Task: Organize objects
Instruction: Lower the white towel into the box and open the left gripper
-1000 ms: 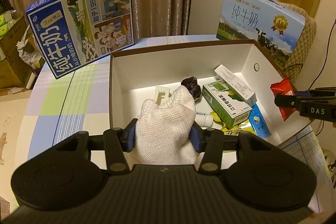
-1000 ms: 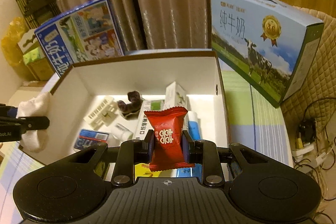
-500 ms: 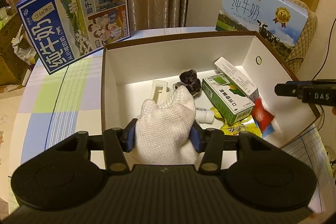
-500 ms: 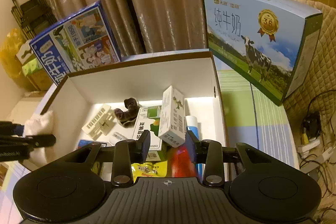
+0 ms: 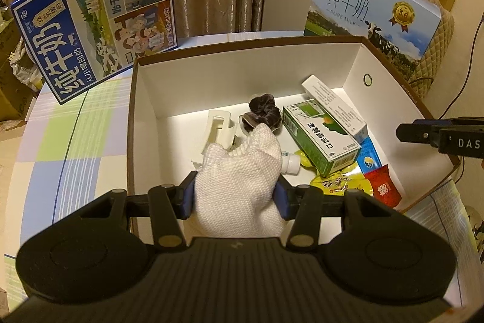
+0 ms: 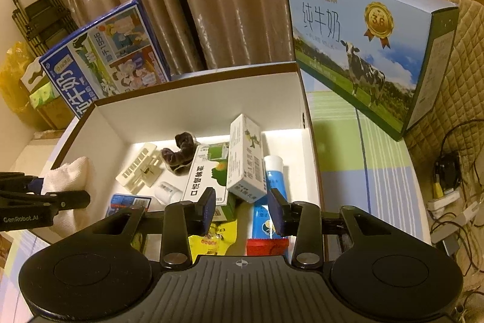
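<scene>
A white woven cloth is clamped between the blue pads of the left tool, which is held just over the near-left rim of the white storage box; the cloth's long axis points forward into the box, so a release there is judged to be all the coming move needs. The right tool is seen spread apart and empty above the box's near-right corner, with a red candy packet lying directly beneath it. Deeper inside the box, a green carton, a white carton, a blue tube and a dark scrunchie are found. Beyond the box, on the tabletop, milk cartons are read: "1956" on the blue one, "PURE MILK" on the pale one.
</scene>
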A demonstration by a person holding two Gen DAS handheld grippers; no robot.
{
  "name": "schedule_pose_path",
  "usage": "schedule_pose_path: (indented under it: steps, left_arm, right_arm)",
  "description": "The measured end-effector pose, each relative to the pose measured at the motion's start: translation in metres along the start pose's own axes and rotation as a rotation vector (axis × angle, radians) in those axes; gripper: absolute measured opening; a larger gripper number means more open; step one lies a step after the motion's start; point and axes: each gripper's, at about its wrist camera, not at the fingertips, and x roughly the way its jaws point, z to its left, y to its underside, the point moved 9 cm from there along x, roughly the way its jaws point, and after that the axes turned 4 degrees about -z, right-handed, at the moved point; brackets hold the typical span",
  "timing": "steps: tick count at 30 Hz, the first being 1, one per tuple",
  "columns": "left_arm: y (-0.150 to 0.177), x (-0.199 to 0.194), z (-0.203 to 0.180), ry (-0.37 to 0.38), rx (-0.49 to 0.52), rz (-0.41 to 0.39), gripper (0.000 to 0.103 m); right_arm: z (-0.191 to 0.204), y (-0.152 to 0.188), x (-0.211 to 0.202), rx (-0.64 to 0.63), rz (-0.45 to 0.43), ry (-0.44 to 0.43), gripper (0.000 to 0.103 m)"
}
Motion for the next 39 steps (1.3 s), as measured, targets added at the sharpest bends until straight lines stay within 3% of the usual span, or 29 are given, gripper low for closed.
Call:
schedule_pose_path:
  steps: [12, 16, 26, 31, 39]
  left_arm:
    - [-0.021, 0.019, -0.006, 0.014, 0.008, -0.015, 0.053]
    - [-0.033, 0.021, -0.007, 0.011, 0.009, -0.048, 0.083]
    - [-0.033, 0.009, -0.011, 0.016, 0.031, -0.058, 0.091]
    - [-0.023, -0.004, -0.011, 0.009, 0.024, -0.058, 0.094]
    - [-0.013, -0.033, -0.009, -0.004, 0.003, -0.076, 0.098]
  right_arm:
    - [-0.004, -0.009, 0.005, 0.008, -0.015, 0.016, 0.036]
    - [-0.002, -0.011, 0.005, 0.008, -0.015, 0.012, 0.036]
    - [0.004, -0.003, -0.003, 0.026, -0.005, -0.013, 0.039]
    - [0.009, 0.003, -0.014, 0.047, -0.005, -0.013, 0.057]
    - [0.019, 0.013, -0.040, 0.068, -0.010, -0.023, 0.062]
